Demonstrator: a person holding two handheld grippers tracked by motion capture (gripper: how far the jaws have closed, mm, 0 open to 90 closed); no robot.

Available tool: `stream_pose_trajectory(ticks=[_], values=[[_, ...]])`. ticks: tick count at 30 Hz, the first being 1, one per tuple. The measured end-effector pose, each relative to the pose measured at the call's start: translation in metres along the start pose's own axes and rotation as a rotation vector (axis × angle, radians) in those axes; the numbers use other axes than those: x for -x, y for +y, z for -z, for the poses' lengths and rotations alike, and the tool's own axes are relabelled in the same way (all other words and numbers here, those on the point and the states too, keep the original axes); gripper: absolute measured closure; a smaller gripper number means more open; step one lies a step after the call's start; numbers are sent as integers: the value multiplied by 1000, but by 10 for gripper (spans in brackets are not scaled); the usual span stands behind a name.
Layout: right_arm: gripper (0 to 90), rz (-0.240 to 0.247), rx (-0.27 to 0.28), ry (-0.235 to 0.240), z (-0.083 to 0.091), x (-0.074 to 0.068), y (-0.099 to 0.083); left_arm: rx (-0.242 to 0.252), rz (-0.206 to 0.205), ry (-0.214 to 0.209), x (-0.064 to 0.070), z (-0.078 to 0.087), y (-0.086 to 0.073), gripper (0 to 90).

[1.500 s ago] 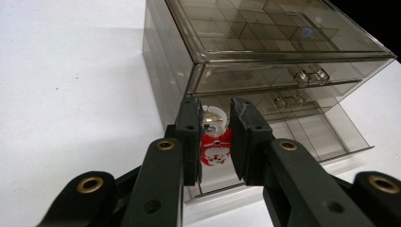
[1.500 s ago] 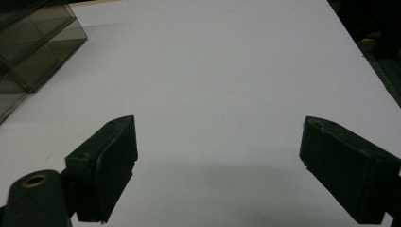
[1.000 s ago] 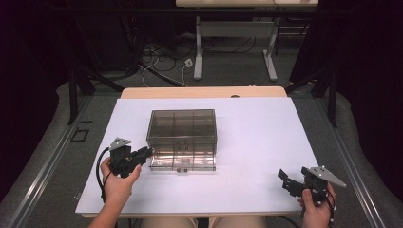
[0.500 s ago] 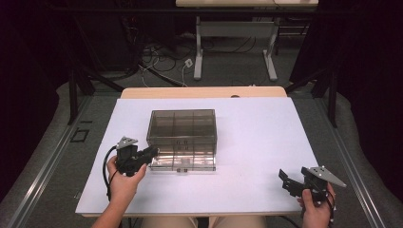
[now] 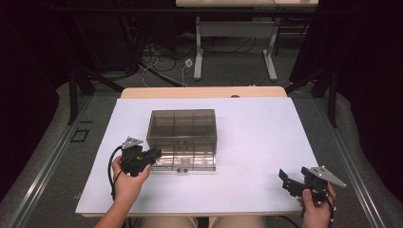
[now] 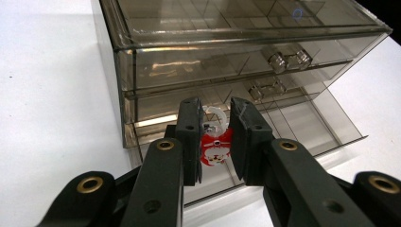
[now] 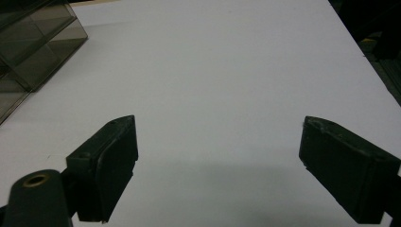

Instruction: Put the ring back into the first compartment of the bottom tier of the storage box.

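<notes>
- A white surface (image 5: 256, 142) sits in a dark room, cables on the floor beyond.
- Left gripper (image 6: 215, 142): jaws clamped on a small red-and-white charm (image 6: 215, 147), probably bound for the open bottom drawer (image 6: 302, 127) just ahead.
- Beyond stands the smoky drawer box (image 5: 183, 135).
- Right gripper (image 5: 291, 180): jaws wide apart, idle.

Count: I hold two grippers, left (image 5: 153, 154) and right (image 5: 286, 178). One smoked drawer box (image 5: 182, 137) on one white table (image 5: 256, 137). One red charm (image 6: 215, 144) between my left jaws.
</notes>
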State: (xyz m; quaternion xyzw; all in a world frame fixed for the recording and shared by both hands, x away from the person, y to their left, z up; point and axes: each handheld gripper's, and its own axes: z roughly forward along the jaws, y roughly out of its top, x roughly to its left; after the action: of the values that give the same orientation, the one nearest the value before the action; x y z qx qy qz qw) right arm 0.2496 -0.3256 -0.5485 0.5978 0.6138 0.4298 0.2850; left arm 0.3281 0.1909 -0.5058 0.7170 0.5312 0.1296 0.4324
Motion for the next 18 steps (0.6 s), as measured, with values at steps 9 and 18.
stream_pose_trajectory(ticks=[9,18], values=[[122,1,6,-2,-1,0,0,-12,-9,2,2,-5,-2,746],[122,0,5,-5,-1,0,0,-31,-30,6,5,-11,-3,746]])
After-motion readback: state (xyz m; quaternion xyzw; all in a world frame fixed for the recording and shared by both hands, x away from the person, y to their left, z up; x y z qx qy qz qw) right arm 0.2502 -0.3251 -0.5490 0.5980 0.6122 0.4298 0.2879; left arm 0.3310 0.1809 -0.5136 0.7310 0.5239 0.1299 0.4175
